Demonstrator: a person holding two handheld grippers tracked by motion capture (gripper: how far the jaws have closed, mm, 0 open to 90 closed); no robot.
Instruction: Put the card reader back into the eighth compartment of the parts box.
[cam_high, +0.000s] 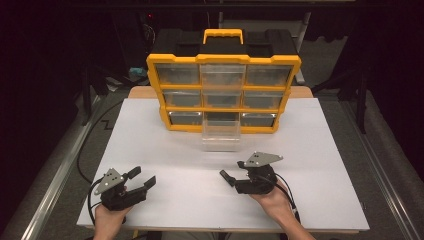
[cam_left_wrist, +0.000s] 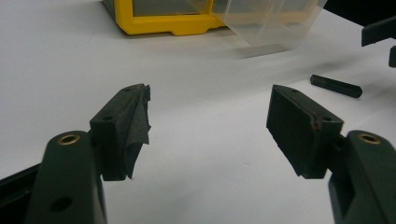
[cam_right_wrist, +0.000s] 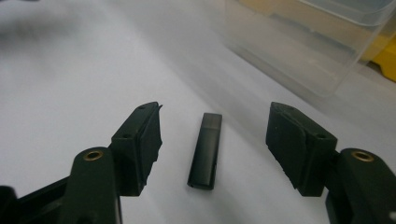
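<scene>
Small black stick (cam_right_wrist: 205, 151): flat, rectangular, matte plastic, lies flat on white tabletop (cam_high: 165, 165), between the jaws of the right gripper (cam_right_wrist: 212, 140). Pads stand clear of it either side, no contact; nothing grasped. In the high view the stick (cam_high: 228, 178) sits just ahead of the R gripper (cam_high: 235, 179), at its left tip.

Left gripper (cam_left_wrist: 210, 126): jaws released, wide apart, bare table between. Pad on one jaw looks frayed, fabric-like lining peeling at edge. Held low at near-left of table, well apart from the stick (cam_left_wrist: 336, 86).

Surroundings: clear plastic drawer (cam_high: 221, 135), smooth, see-through, boxy, out on the table in front of the organizer (cam_high: 223, 92), near the stick but apart. Organizer is yellow-framed w/ translucent drawers in rows, black back, yellow handle on top. Nothing lies between R jaws and stick.
</scene>
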